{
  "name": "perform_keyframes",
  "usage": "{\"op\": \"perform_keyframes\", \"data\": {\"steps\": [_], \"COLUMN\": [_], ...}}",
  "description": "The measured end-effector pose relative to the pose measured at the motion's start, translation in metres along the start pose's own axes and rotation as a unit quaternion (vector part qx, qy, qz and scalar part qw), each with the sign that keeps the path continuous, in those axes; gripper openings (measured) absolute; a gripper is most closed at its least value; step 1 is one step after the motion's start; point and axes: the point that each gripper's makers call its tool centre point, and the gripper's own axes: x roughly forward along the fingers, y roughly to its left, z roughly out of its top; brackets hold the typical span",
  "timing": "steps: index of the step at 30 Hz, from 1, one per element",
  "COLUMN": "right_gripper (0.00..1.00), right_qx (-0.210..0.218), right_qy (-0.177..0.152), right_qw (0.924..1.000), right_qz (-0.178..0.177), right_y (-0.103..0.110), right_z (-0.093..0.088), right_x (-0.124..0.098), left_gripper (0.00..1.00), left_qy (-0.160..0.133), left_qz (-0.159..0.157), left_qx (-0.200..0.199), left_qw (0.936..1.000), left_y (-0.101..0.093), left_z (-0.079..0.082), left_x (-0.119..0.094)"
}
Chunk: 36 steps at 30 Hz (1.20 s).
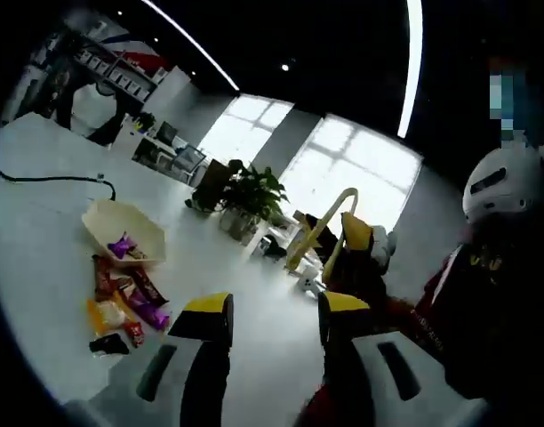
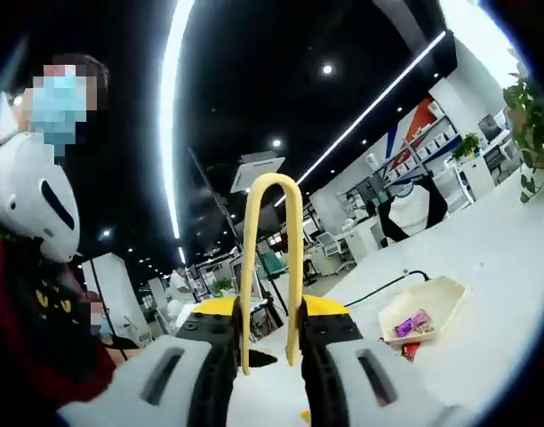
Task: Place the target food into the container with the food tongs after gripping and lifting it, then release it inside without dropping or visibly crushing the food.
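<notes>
Holding yellow tongs (image 2: 270,267) between its nearly closed jaws, the right gripper (image 2: 268,342) points upward. Left gripper (image 1: 274,320) gapes empty; left of it ahead, snacks (image 1: 123,302) lie beside the container (image 1: 123,229) on the table (image 1: 41,258).

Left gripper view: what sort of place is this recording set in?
Probably an open-plan office or lab. There are rows of desks with monitors by large bright windows, a leafy potted plant, and long white ceiling light strips.
</notes>
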Motion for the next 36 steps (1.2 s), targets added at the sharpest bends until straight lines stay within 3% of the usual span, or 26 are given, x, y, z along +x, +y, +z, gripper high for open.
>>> {"op": "perform_keyframes", "data": {"steps": [2, 5, 8, 10, 13, 15, 17, 20, 21, 25, 31, 36], "right_gripper": [0.22, 0.22, 0.22, 0.22, 0.21, 0.20, 0.19, 0.18, 0.18, 0.18, 0.18, 0.17], "right_qx": [0.016, 0.031, 0.070, 0.070, 0.071, 0.091, 0.099, 0.089, 0.080, 0.036, 0.041, 0.074], "right_qy": [-0.008, -0.020, -0.022, -0.029, -0.023, -0.014, -0.006, 0.013, 0.030, 0.040, 0.051, 0.063], "right_qw": [0.9997, 0.9989, 0.9970, 0.9964, 0.9967, 0.9953, 0.9947, 0.9953, 0.9954, 0.9962, 0.9951, 0.9932], "right_qz": [0.018, 0.027, 0.024, 0.039, 0.032, 0.028, 0.028, 0.037, 0.042, 0.068, 0.074, 0.064], "right_y": [0.013, 0.026, 0.034, 0.043, 0.046, 0.046, 0.049, 0.058, 0.063, 0.077, 0.079, 0.072], "right_z": [0.007, 0.017, 0.025, 0.031, 0.033, 0.034, 0.037, 0.040, 0.040, 0.045, 0.050, 0.056], "right_x": [0.004, 0.009, 0.015, 0.015, 0.016, 0.020, 0.024, 0.031, 0.034, 0.041, 0.047, 0.048], "left_gripper": [0.44, 0.45, 0.41, 0.31, 0.29, 0.25, 0.23, 0.21, 0.21, 0.22, 0.20, 0.19], "left_qy": [-0.014, 0.002, 0.030, 0.043, 0.034, 0.019, -0.004, -0.054, -0.076, -0.086, -0.136, -0.139], "left_qz": [-0.053, -0.084, -0.089, -0.085, -0.096, -0.091, -0.103, -0.143, -0.151, -0.164, -0.180, -0.169], "left_qx": [0.030, 0.081, 0.121, 0.132, 0.118, 0.143, 0.104, 0.038, 0.036, 0.035, 0.007, 0.016], "left_qw": [0.9980, 0.9931, 0.9882, 0.9867, 0.9877, 0.9853, 0.9892, 0.9876, 0.9850, 0.9821, 0.9742, 0.9755], "left_y": [-0.027, -0.045, -0.051, -0.049, -0.054, -0.056, -0.058, -0.063, -0.065, -0.071, -0.070, -0.068], "left_z": [0.018, 0.021, 0.017, 0.015, 0.020, 0.024, 0.030, 0.042, 0.047, 0.049, 0.061, 0.062], "left_x": [0.014, 0.024, 0.030, 0.030, 0.027, 0.025, 0.023, 0.015, 0.012, 0.009, 0.000, -0.002]}}
